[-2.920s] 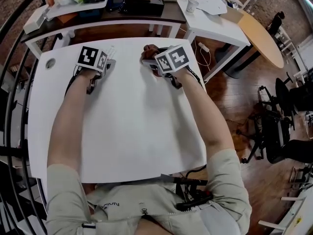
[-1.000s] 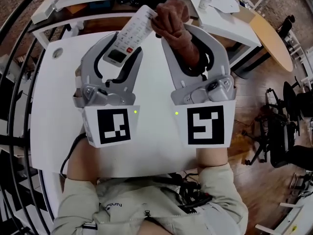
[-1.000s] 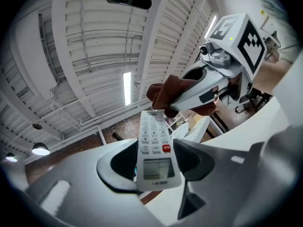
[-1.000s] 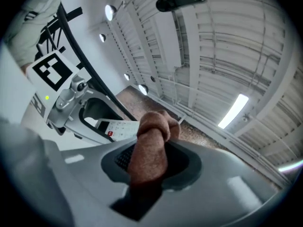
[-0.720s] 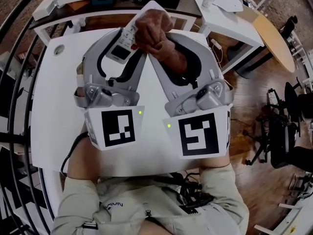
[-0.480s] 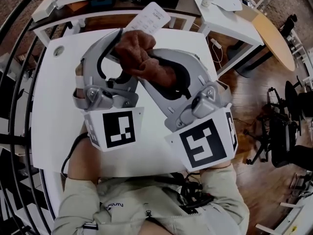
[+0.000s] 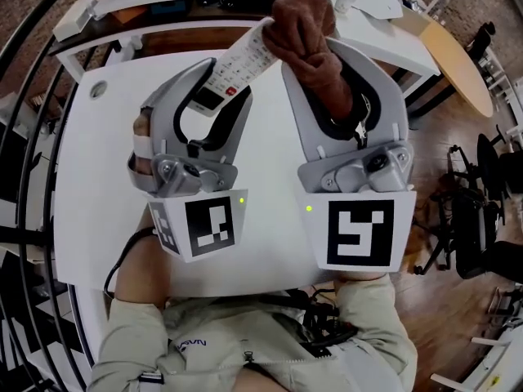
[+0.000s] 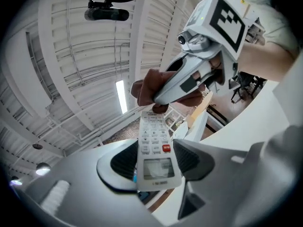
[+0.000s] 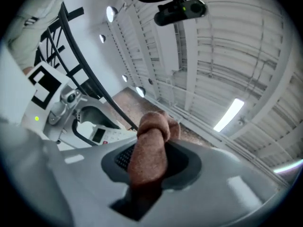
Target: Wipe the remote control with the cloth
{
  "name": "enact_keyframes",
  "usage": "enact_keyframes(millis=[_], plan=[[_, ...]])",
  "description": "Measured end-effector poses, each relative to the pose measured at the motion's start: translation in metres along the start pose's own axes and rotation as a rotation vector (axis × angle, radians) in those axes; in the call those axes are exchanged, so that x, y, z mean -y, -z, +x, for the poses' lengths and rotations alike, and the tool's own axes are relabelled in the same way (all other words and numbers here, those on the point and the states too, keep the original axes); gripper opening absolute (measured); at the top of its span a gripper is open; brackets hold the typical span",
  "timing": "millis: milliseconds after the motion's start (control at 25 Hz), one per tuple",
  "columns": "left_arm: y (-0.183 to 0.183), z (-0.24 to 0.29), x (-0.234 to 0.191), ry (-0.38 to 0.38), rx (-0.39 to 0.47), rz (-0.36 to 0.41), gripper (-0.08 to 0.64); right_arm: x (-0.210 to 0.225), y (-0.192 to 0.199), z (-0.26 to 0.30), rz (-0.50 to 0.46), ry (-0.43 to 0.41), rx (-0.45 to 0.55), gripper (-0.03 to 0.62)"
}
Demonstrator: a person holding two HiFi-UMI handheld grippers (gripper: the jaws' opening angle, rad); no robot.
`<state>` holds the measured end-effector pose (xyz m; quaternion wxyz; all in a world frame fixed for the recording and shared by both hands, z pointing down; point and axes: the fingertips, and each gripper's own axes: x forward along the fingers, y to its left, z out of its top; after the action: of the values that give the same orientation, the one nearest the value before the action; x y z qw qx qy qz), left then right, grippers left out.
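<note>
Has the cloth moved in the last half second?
Yes. In the head view the cloth went up and right, from over the table to its far edge, at the remote's tip.

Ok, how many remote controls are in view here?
1. The white remote control is clamped in the left gripper, raised over the white table, its far end at the brown cloth. The cluttered desk behind could hide others.

I log left gripper (image 7: 219,84), right gripper (image 7: 325,55): grey curved shells, black ribbed pads (image 8: 124,161). Left cube (image 7: 204,229), right cube (image 7: 359,233): white, black square markers, green LED (image 7: 243,200). Black cable (image 7: 122,260) near left. Beige shirt (image 7: 212,349).
</note>
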<state>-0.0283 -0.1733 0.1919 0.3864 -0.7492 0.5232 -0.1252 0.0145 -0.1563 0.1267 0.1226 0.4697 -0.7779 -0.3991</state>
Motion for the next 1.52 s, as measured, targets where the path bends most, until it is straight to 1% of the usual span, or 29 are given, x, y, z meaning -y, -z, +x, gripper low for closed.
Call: enact_keyframes(millis=[80,200,360,600,760,880,960,1040,1160,1240,1320,1400,1440,1520], plan=[[-0.002,0.0,0.007,0.003,0.002,0.013,0.242,0.003,0.009,0.002,-0.011,0.013,-0.038,0.112],[-0.003,0.0,0.012,0.01,0.001,0.031,0.242,-0.01,0.016,0.005,-0.043,-0.04,-0.082,0.112],[0.002,0.001,0.012,0.008,-0.008,0.034,0.242,-0.038,0.011,0.008,-0.082,-0.151,-0.078,0.112],[0.004,0.0,0.006,-0.011,-0.009,0.023,0.242,-0.081,0.0,0.001,-0.083,-0.358,-0.052,0.11],[0.004,-0.001,0.001,-0.021,-0.005,0.015,0.242,-0.099,-0.008,-0.005,-0.062,-0.467,-0.022,0.11],[-0.001,0.0,-0.002,-0.003,0.013,-0.001,0.242,-0.104,-0.014,-0.01,-0.02,-0.522,0.016,0.11],[-0.005,0.0,-0.005,0.024,0.036,-0.052,0.242,-0.096,-0.018,-0.012,0.004,-0.504,0.042,0.11],[-0.006,0.0,-0.008,0.05,0.053,-0.124,0.242,-0.077,-0.02,-0.011,0.027,-0.433,0.06,0.11],[-0.004,-0.001,-0.013,0.085,0.059,-0.216,0.242,-0.039,-0.02,-0.01,0.075,-0.261,0.094,0.11],[-0.002,-0.002,-0.014,0.114,0.06,-0.272,0.242,-0.015,-0.017,-0.008,0.075,-0.137,0.112,0.112],[-0.002,-0.003,-0.013,0.139,0.064,-0.337,0.242,0.0,-0.012,-0.006,0.064,-0.052,0.116,0.111],[-0.004,-0.005,-0.013,0.148,0.075,-0.418,0.242,0.005,-0.004,-0.004,0.062,-0.023,0.103,0.11],[-0.005,-0.005,-0.013,0.148,0.081,-0.456,0.242,0.004,0.0,-0.002,0.062,-0.028,0.092,0.111],[-0.006,-0.006,-0.015,0.149,0.089,-0.508,0.242,-0.005,0.006,0.001,0.059,-0.067,0.068,0.111]])
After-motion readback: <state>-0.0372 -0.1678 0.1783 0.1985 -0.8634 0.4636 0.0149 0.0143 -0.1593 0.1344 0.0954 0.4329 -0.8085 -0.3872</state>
